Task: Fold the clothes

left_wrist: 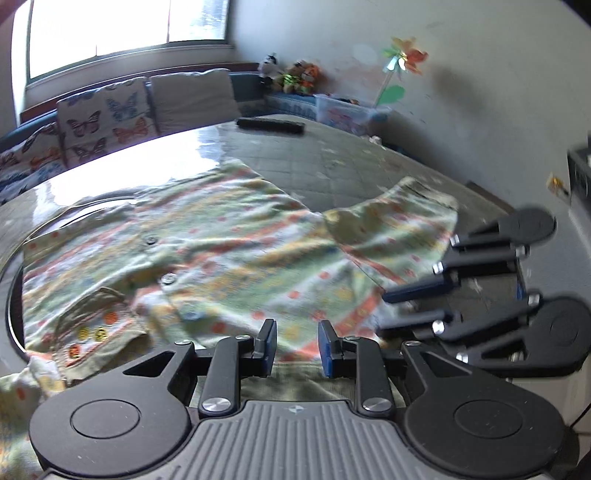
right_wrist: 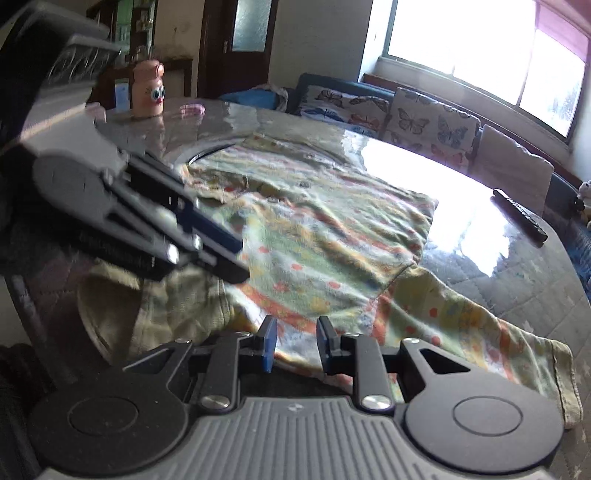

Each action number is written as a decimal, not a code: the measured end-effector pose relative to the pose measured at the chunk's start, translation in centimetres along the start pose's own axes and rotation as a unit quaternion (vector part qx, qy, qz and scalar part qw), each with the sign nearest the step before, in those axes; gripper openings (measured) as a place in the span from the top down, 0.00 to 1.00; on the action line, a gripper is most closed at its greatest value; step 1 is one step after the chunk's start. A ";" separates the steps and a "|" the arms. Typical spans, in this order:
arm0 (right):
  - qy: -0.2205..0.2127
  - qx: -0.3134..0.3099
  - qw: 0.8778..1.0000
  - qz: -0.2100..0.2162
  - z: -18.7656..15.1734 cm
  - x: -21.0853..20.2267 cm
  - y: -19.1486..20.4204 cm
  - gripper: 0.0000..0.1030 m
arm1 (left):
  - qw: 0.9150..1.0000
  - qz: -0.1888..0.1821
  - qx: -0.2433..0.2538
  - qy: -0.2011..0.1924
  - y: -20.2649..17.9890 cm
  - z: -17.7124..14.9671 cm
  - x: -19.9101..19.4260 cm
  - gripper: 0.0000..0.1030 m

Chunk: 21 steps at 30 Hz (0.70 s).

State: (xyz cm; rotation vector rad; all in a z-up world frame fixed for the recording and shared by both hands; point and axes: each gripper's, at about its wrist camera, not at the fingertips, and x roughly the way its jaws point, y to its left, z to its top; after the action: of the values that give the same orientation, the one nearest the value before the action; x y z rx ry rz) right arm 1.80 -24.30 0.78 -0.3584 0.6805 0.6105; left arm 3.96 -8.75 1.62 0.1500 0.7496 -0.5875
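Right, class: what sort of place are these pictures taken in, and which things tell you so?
Most likely a home living room: a sofa with butterfly cushions under a window, soft toys on a ledge, and a shirt on the table.

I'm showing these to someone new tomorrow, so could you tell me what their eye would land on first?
The patterned shirt spread flat across the middle of the table, buttons facing up, dominates both views. Just in front of it, the left gripper and right gripper hover at its near edge, slightly apart with nothing between them. Bright window glare washes the tabletop beyond the shirt, near a dark remote.
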 end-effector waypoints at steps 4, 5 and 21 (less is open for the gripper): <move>0.006 0.008 1.000 0.012 -0.3 0.7 0.3 0.77 | 1.000 0.001 0.030 0.007 -0.9 -0.8 0.0 0.74; 0.009 0.002 1.000 0.013 -0.5 0.7 0.5 0.77 | 0.999 0.002 0.039 0.008 -1.1 -0.9 0.0 0.74; -0.004 -0.008 1.000 0.013 -1.0 -0.2 1.1 0.74 | 0.999 -0.006 0.043 0.000 -1.3 0.3 -0.4 0.73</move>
State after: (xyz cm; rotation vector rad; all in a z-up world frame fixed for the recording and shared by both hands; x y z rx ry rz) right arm 0.57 -24.04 0.08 -0.3615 0.6733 0.6409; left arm 3.17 -9.79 2.19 0.2260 0.7247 -0.6310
